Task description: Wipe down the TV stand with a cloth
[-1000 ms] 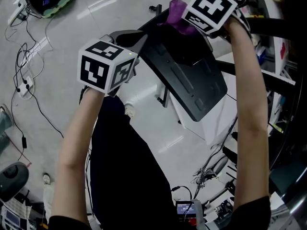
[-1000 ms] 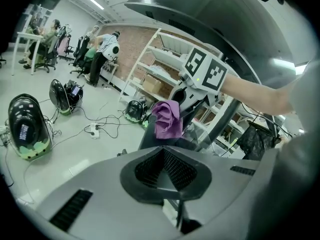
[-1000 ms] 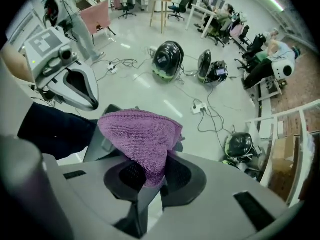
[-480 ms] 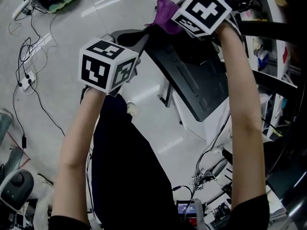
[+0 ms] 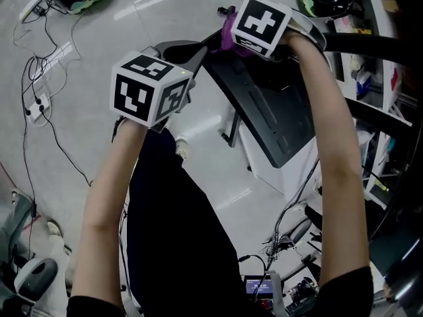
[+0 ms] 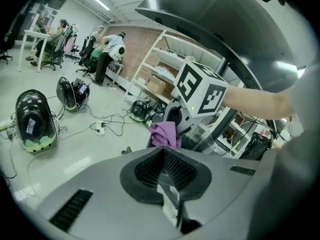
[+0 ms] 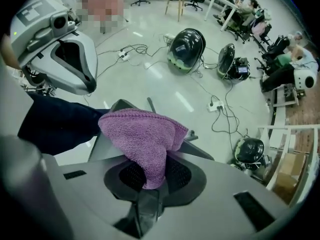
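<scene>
Right tool [image 7: 151, 191] clamped on a crumpled purple cloth [image 7: 145, 136], mostly hidden behind its marker cube [image 5: 262, 24] from overhead; left tool [image 6: 170, 196] closed, empty.

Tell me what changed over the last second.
The right gripper, shut on the cloth, slid leftward in the head view along the stand's far edge, toward the left gripper. The left gripper and the stand stayed put, and the cloth stayed clamped.
</scene>
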`<state>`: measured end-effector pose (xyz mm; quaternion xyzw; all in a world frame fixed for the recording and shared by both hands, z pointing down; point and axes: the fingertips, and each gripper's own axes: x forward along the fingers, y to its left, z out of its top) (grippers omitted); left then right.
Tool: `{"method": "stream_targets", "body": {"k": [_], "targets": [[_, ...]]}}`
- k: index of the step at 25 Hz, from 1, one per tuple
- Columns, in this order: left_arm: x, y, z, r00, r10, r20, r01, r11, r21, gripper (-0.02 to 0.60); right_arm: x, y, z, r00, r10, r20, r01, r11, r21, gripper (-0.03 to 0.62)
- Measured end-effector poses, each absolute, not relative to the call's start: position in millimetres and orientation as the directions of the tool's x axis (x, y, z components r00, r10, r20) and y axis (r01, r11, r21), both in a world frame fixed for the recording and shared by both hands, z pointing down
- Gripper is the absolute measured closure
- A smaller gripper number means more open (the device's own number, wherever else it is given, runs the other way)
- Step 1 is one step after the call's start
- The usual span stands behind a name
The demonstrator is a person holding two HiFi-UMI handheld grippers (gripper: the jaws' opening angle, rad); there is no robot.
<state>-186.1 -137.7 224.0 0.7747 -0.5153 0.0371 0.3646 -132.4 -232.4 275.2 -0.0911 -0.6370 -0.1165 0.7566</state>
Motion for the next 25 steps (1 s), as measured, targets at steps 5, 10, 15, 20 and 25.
{"method": "stream_targets", "body": {"k": [5,10,15,20,25], "targets": [[-181,-135,224,0.472,-0.77,0.43,-0.822,-0.206,0.531,0.575,-111,-228,277,0.227,0.002,0.974,0.257,0.964,-0.062,0.508],[-174,-132,224,0.478,-0.765,0.431,-0.819,-0.212,0.533,0.575,-100,-225,276,0.258,0.01,0.966,0.263,0.961,-0.08,0.508],[-166,-130,222,0.487,-0.758,0.434,-0.819,-0.225,0.528,0.575,-104,-232,261,0.143,-0.083,0.986,0.26,0.965,0.044,0.508],[-150,-130,222,0.501,-0.748,0.435,-0.815,-0.238,0.529,0.575,-100,-254,228,-0.02,-0.213,0.977,0.172,0.962,0.213,0.508],[-133,-136,216,0.518,-0.74,0.429,-0.813,-0.269,0.517,0.575,-95,-279,185,-0.254,-0.331,0.909,-0.053,0.943,0.328,0.508]]}}
